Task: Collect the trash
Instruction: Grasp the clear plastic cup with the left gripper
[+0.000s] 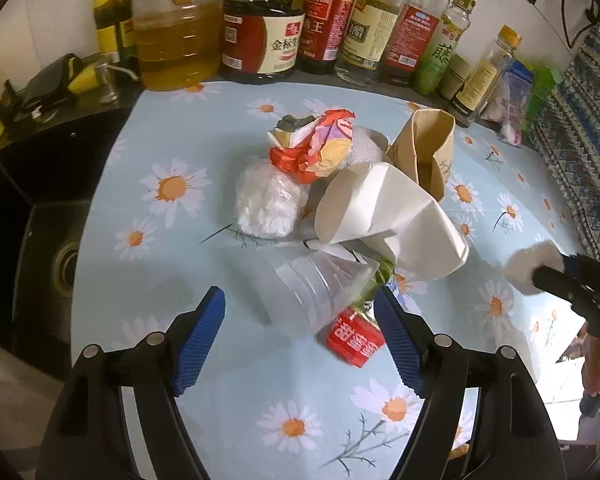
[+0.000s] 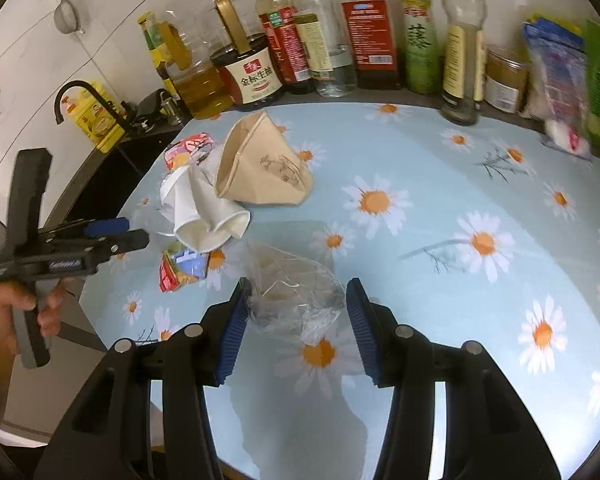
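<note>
Left wrist view
Left hand-held gripper [image 1: 300,336]: released, jaws spread wide, blue pads on either side of the nearest trash without pressing it.
Clear plastic cup [image 1: 304,288]: on its side between the pads, at 12 o'clock from the fingertips, resting on the counter [image 1: 228,400] with its daisy-print cover.
Red wrapper [image 1: 354,342]: just beside the right pad, partly under the cup.
White paper cup [image 1: 388,220]: crushed, at 1 o'clock beyond the clear cup.
Brown paper bag [image 1: 428,148]: upright and open, behind the white cup.
Crumpled colourful wrapper [image 1: 312,148]: at 12 o'clock, on top of a white plastic bundle [image 1: 268,208].
Right hand-held gripper [image 1: 540,276]: at 3 o'clock; whether it is clenched cannot be told from here, a white blurred scrap sits at its tip.
Bottles [image 1: 268,32]: a row of sauce and oil bottles along the far edge.
Sink [image 1: 56,264]: dark, at 9 o'clock.

Right wrist view
Right hand-held gripper [image 2: 298,320]: released, jaws apart, a crumpled clear plastic bag [image 2: 292,292] between the pads, touching the left one.
Left hand-held gripper [image 2: 112,236]: at 9 o'clock, held by a hand [image 2: 16,312], near the trash pile.
White paper cup [image 2: 204,212]: at 11 o'clock, touching the brown paper bag [image 2: 264,168].
Red wrapper [image 2: 182,270]: at 10 o'clock, just beside the clear bag.
Bottles [image 2: 340,40]: lined up at 12 o'clock.
</note>
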`<control>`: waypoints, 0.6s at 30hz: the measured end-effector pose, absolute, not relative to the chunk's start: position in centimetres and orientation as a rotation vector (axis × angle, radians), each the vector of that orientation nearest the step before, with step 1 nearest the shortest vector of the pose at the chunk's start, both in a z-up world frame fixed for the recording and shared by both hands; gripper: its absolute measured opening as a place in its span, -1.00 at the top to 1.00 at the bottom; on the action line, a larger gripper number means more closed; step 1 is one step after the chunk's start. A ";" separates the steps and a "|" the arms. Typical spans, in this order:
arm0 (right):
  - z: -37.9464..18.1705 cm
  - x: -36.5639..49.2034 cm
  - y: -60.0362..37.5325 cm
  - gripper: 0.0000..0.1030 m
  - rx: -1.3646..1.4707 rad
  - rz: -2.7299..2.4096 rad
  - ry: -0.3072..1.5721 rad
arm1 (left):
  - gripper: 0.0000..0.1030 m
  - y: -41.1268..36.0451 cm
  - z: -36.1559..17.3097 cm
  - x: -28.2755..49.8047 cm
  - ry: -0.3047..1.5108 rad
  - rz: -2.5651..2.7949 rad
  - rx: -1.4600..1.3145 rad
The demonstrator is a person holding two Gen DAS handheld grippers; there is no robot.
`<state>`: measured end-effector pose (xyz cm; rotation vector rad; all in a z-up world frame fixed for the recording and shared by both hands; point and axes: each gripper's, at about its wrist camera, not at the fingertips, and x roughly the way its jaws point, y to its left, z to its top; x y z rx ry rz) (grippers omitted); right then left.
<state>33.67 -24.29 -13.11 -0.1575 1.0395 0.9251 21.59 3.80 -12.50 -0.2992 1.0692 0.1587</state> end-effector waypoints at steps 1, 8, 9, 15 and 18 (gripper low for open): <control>-13.0 33.3 -24.6 0.04 -0.155 0.911 1.041 | -0.45 3.9 -12.7 21.9 1.069 0.138 -0.296; -12.8 31.8 -26.0 0.04 -0.136 0.840 1.057 | -0.45 4.5 -14.3 23.7 1.074 0.005 -0.277; -12.8 31.6 -26.2 0.04 -0.135 0.832 1.059 | -0.45 4.6 -14.4 23.8 1.072 -0.013 -0.278; -12.6 30.4 -27.0 0.04 -0.120 0.789 1.057 | -0.41 4.9 -15.2 24.5 1.079 -0.075 -0.259; -12.6 29.7 -27.1 0.04 -0.112 0.773 1.059 | -0.35 4.9 -15.3 24.5 1.073 -0.088 -0.245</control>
